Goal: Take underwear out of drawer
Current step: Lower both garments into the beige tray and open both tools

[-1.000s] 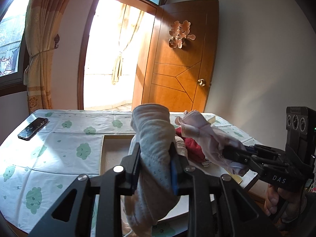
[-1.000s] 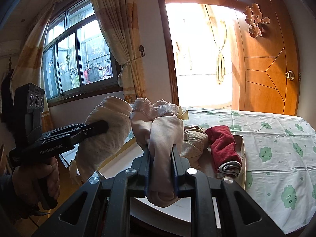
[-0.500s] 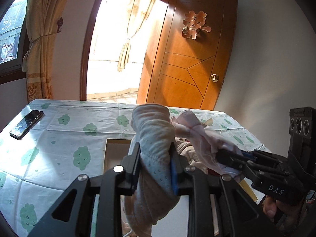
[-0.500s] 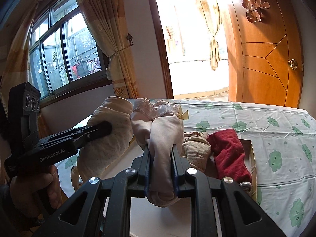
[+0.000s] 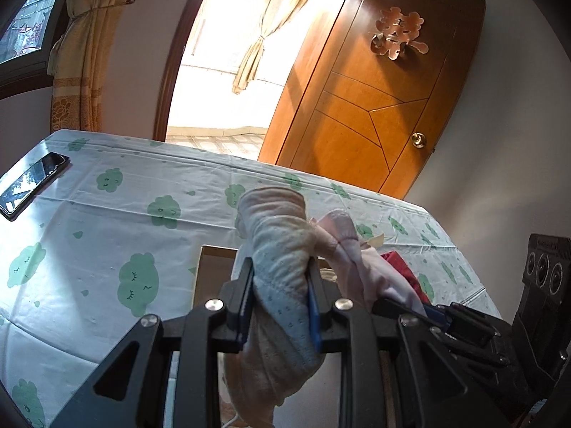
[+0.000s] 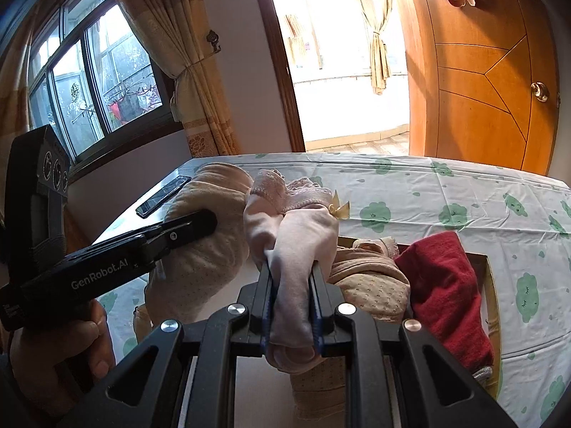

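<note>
The left gripper (image 5: 281, 297) is clamped on a cream dotted pair of underwear (image 5: 276, 249), held up above the drawer (image 6: 490, 285). Just to its right, the right gripper (image 6: 291, 297) pinches a pale pink lace-trimmed pair of underwear (image 6: 303, 235), also lifted clear; the two bundles hang close together. In the drawer, set into the cloud-print tablecloth (image 6: 446, 192), a beige folded garment (image 6: 371, 281) and a red one (image 6: 446, 285) lie side by side. A phone (image 5: 30, 182) rests on the far left of the cloth.
</note>
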`<state>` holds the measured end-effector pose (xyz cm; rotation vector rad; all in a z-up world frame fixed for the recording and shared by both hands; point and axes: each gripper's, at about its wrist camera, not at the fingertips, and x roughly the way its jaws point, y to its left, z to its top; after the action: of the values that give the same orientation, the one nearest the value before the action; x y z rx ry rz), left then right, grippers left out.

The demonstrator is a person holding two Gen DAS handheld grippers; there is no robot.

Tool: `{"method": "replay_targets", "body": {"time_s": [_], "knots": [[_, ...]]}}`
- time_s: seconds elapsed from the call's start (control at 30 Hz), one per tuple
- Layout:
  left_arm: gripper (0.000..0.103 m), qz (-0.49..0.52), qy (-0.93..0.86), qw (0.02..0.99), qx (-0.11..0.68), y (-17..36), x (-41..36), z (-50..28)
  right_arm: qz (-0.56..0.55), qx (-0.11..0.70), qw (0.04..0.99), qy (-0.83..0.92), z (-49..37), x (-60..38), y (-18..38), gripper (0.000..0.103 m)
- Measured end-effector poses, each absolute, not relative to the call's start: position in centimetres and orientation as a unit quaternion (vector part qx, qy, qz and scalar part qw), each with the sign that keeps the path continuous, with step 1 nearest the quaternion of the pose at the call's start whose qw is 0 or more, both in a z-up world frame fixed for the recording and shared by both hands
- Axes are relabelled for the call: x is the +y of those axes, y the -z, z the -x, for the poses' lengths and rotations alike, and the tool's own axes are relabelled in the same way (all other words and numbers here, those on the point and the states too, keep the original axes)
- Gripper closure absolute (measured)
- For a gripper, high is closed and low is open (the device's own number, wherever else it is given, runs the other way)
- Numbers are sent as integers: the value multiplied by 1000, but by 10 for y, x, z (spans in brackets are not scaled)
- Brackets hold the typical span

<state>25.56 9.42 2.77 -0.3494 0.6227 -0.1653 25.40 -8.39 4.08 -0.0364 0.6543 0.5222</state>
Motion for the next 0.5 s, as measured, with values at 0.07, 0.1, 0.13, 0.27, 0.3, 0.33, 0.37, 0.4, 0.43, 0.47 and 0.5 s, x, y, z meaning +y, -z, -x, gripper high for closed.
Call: {"method": "replay_targets", "body": {"time_s": [0.07,0.1,0.13,0.27,0.3,0.33,0.37,0.4,0.43,0.47,0.5], "knots": [[79,177,72,929,316,-21,95,-263,20,324,912,-252,-258,-79,-37,83],[79,176,70,927,325,-18,95,-267,20,327,911,-252,-259,-78,-35,83],[79,174,64,925,331,-15,95,-269,23,330,909,-252,-260,-75,-33,83],[78,171,56,921,347,-8,95,-273,41,345,904,-251,-263,-66,-25,82],[77,171,55,920,349,-7,95,-274,44,352,901,-251,-264,-64,-22,82],[75,170,54,920,348,-7,95,-273,46,359,897,-252,-266,-62,-19,82],[71,169,51,921,347,-8,95,-273,50,365,895,-253,-267,-60,-17,81],[67,168,48,923,342,-10,95,-272,53,370,892,-255,-267,-59,-15,81],[61,169,48,926,335,-11,96,-270,55,371,891,-256,-266,-59,-14,81],[58,169,49,927,331,-13,96,-267,60,372,889,-259,-265,-58,-13,78],[56,169,48,928,328,-14,96,-265,63,377,886,-264,-264,-58,-12,73]]}}
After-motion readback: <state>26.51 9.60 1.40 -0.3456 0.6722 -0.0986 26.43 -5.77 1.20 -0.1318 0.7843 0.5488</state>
